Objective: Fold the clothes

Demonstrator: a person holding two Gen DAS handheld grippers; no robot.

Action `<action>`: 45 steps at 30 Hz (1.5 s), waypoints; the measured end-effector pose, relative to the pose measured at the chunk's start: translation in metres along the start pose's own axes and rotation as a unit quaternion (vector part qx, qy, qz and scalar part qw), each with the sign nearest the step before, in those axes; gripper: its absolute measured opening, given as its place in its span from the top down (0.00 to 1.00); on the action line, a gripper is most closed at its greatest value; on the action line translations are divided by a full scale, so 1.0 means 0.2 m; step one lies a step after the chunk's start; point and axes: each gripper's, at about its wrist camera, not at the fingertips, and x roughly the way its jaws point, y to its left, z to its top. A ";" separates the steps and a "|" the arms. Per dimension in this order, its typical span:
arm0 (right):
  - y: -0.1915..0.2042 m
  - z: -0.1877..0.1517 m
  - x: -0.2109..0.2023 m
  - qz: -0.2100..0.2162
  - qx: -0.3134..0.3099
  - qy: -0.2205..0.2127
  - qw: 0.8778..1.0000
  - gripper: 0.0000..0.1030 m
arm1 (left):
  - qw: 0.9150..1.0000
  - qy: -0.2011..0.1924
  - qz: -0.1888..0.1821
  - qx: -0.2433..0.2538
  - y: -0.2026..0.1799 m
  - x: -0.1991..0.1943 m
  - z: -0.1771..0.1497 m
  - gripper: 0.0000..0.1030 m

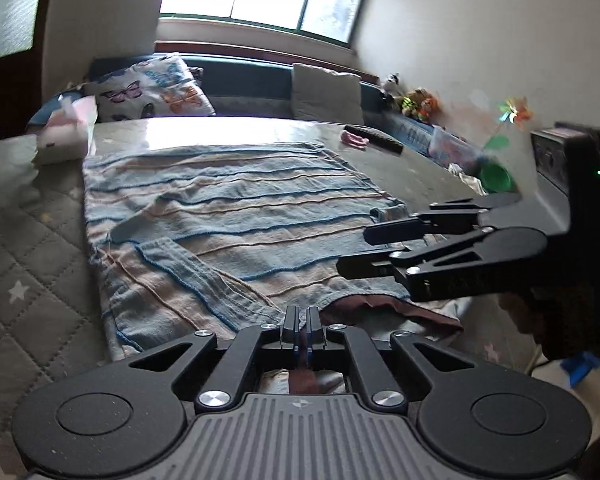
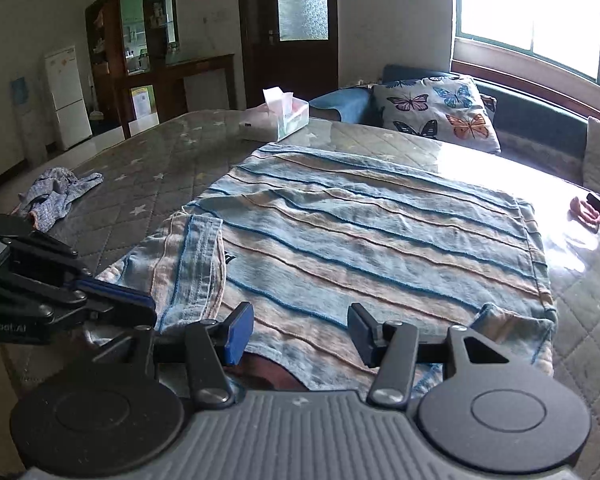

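At the near hem, the left gripper (image 1: 301, 330) is pinching the blue-and-beige striped knit garment (image 1: 228, 216) lying flat on the grey quilted star-print bed (image 1: 32, 272), while the right gripper (image 2: 300, 330) is hovering unclenched above it. Lifting both corners evenly should be keeping the fold straight. Beyond, a white tissue box (image 2: 286, 114) is holding pink tissues.
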 end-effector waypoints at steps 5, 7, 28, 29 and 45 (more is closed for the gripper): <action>0.03 0.02 0.01 0.019 -0.005 -0.006 1.000 0.49 | 0.998 -0.024 0.061 0.009 0.10 -0.06 0.10 0.96; 0.05 0.03 0.02 0.030 -0.007 -0.006 1.000 0.50 | 0.995 -0.021 0.094 0.006 0.17 -0.03 0.13 0.96; 0.37 -0.05 0.15 0.105 -0.112 0.037 0.988 0.73 | 0.987 0.016 0.124 0.103 0.21 0.23 0.04 0.95; 0.37 -0.06 0.14 0.106 -0.111 0.037 0.988 0.73 | 0.987 0.015 0.122 0.108 0.19 0.22 0.03 0.95; 0.42 -0.16 0.04 0.112 -0.149 0.025 0.982 0.72 | 0.974 0.015 0.099 0.202 -0.03 0.03 -0.22 0.94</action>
